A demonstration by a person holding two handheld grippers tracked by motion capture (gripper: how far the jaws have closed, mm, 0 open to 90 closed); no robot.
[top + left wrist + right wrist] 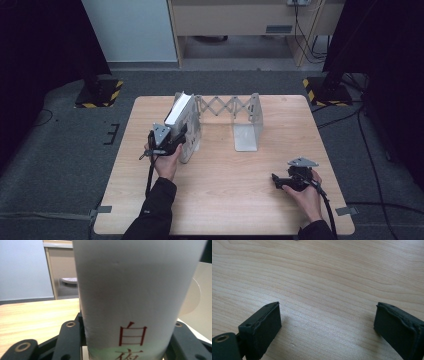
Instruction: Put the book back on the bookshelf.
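A thick white book (179, 111) stands upright at the left end of a metal expanding bookend (227, 106), against its left plate. My left gripper (178, 137) is shut on the book's near edge. In the left gripper view, the book's white spine (135, 290) carries red characters and sits between the black jaws, with my left gripper (127, 330) clamped on both sides. My right gripper (276, 179) rests low on the table near the front right. In the right gripper view, my right gripper (327, 322) stands open over bare wood with nothing between its fingers.
The bookend's right plate (247, 131) stands upright mid-table with a flat foot toward me. The wooden table (225, 200) has bare room between the two hands. A pale plate (197, 305) stands just right of the book. Dark stands and cables lie on the floor beyond.
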